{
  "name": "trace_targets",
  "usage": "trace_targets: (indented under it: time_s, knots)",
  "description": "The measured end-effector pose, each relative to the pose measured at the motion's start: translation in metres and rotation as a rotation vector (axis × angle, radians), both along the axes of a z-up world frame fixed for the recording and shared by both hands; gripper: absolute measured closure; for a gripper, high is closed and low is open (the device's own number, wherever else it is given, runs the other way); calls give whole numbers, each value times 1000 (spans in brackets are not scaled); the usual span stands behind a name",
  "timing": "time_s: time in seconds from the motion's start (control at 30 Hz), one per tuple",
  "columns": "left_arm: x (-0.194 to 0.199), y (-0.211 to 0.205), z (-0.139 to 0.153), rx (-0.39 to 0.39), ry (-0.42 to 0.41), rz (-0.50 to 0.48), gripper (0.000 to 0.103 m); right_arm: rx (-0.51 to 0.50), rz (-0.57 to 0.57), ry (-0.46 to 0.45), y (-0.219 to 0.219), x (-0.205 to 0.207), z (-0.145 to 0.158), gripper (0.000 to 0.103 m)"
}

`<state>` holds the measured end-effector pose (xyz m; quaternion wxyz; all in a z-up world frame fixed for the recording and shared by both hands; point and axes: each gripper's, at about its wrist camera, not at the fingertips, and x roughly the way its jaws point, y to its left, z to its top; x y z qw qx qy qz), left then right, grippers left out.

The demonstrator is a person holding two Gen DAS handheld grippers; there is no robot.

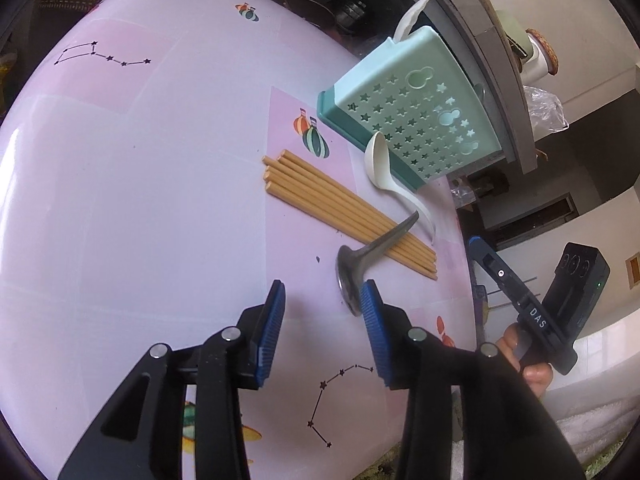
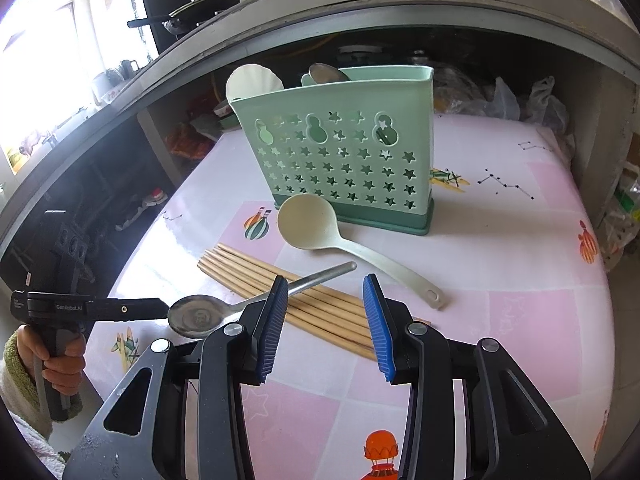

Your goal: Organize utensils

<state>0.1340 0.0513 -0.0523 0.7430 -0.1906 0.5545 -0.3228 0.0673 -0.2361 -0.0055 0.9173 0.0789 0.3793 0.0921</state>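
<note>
A green utensil holder [image 2: 344, 152] with star holes stands on the pink table [image 2: 500, 260]; it also shows in the left wrist view [image 1: 412, 116]. A white spoon [image 2: 252, 80] and a metal spoon [image 2: 326, 73] stand in it. A cream ladle [image 2: 320, 224] lies before it, also in the left wrist view [image 1: 384, 164]. Several wooden chopsticks [image 2: 312, 300] lie in a row, also in the left wrist view [image 1: 344, 204]. A metal spoon [image 2: 208, 314] rests across them, also in the left wrist view [image 1: 360, 264]. My left gripper [image 1: 322, 300] is open beside the spoon bowl. My right gripper [image 2: 326, 300] is open above the chopsticks.
A dark shelf unit [image 2: 320, 12] with pots and bags stands behind the table. The left gripper's body and the hand holding it [image 2: 56, 312] are at the table's left edge. The right gripper's body [image 1: 532, 312] is at the table's edge in the left wrist view.
</note>
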Motion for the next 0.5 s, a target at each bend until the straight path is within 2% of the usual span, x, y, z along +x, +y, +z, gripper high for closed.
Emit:
trace_targets:
  time_s: [0.1,0.37,0.5]
  knots:
    - [-9,-3,-8,-10,49,14,65,5,1,-1,1,0,0,65]
    - [-4,-11,-13,-52,23,93,66,9,0,-7,0,-2,3,65]
    - [6,-12,-11,-38,14,120,65,13,-7,-4,-3,-3,2,65]
